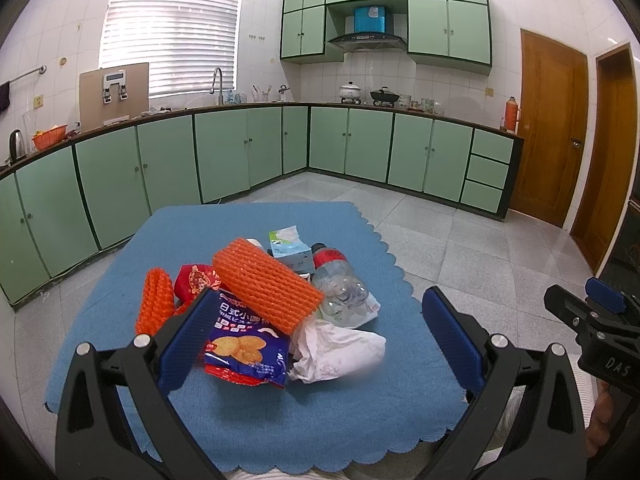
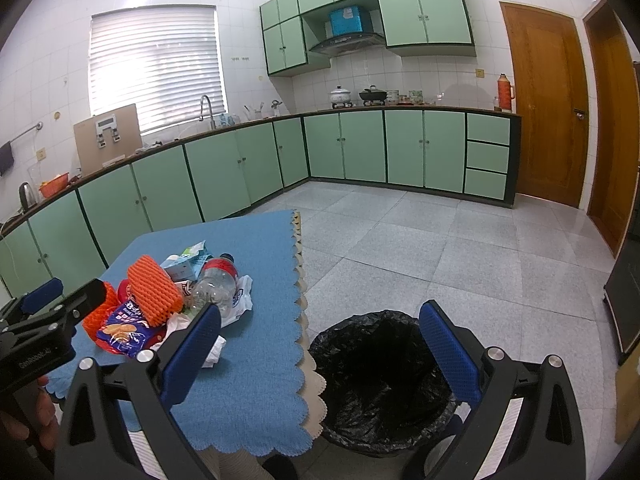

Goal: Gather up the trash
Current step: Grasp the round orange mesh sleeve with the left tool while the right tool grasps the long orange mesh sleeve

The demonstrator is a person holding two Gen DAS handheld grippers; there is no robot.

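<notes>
A pile of trash lies on the blue tablecloth (image 1: 240,412): an orange foam net (image 1: 266,284), a second orange net (image 1: 154,304), a red packet (image 1: 196,280), a blue biscuit bag (image 1: 244,350), crumpled white paper (image 1: 336,350), a clear plastic bottle (image 1: 340,284) and a small carton (image 1: 290,250). My left gripper (image 1: 320,332) is open and empty, held just above the near side of the pile. My right gripper (image 2: 320,344) is open and empty, to the right of the table, above the black-lined bin (image 2: 380,380). The pile also shows in the right wrist view (image 2: 154,296).
The bin stands on the tiled floor (image 2: 440,248) against the table's right edge. Green kitchen cabinets (image 1: 240,152) run along the far walls. Wooden doors (image 1: 552,128) are at the right. The left gripper's body shows at the left of the right wrist view (image 2: 44,332).
</notes>
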